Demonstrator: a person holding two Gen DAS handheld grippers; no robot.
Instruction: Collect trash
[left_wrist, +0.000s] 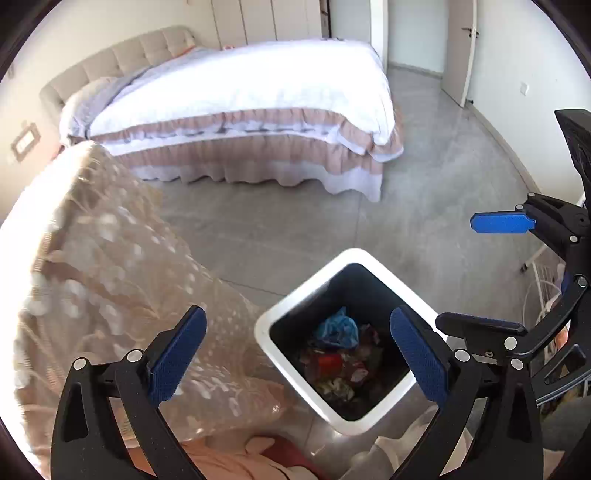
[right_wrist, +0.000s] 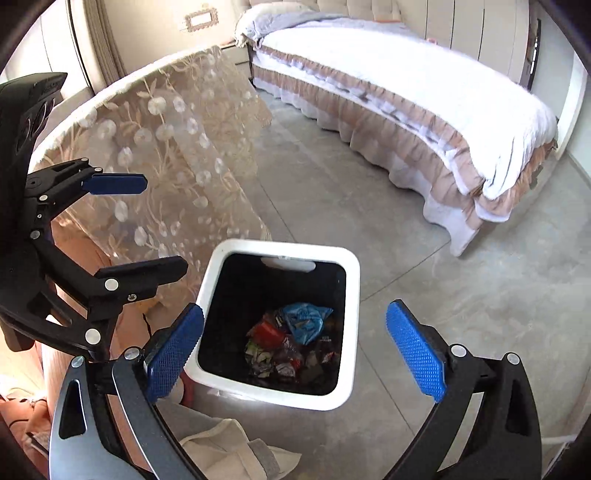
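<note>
Bin (right_wrist: 352, 280), white-rimmed with dark inside, stands on the grey floor (right_wrist: 424, 266) beside the lace-covered table (right_wrist: 166, 147), holding crumpled wrappers: a blue one (right_wrist: 304, 321), a red one (right_wrist: 267, 332), other scraps. Left gripper (left_wrist: 299, 354) and right gripper (right_wrist: 295, 347) hover above the bin, both spread wide, fingers gripping nothing. Bed (right_wrist: 424, 88) sits well beyond the bin.

Home bedroom, made bed (left_wrist: 236, 92), wardrobe doors (left_wrist: 273, 18)
</note>
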